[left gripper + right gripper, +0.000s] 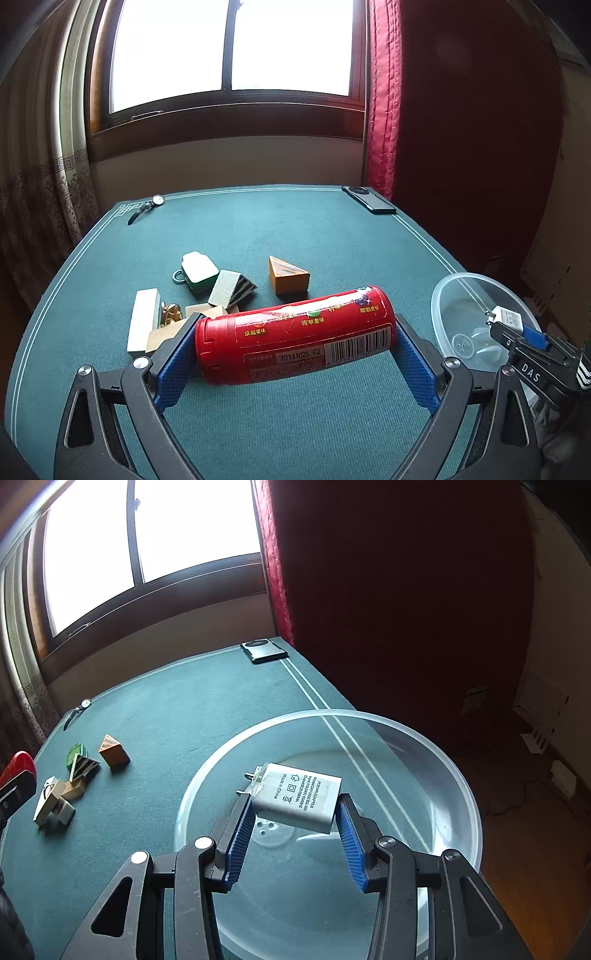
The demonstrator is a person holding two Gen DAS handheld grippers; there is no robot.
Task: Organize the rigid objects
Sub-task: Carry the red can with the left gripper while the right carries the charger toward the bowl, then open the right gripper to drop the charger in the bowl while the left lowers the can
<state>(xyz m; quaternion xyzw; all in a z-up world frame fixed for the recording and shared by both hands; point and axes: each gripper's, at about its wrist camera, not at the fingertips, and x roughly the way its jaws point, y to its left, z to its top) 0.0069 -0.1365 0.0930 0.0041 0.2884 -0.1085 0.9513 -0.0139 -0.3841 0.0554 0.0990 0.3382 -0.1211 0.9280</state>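
Your red cylindrical candy canister [295,334] lies sideways, lifted off the green table. The white power adapter [297,798] hangs tilted above the clear plastic bowl [458,775], prongs pointing away from you. Wooden blocks [221,295] cluster mid-table beside an orange wedge [287,277].

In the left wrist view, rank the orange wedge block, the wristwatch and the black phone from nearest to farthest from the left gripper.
From the left gripper, which holds the red canister:
1. Orange wedge block, just beyond the canister, mid-table.
2. Wristwatch, far left corner of the green table.
3. Black phone, far right corner.
The watch and phone are too close to call.
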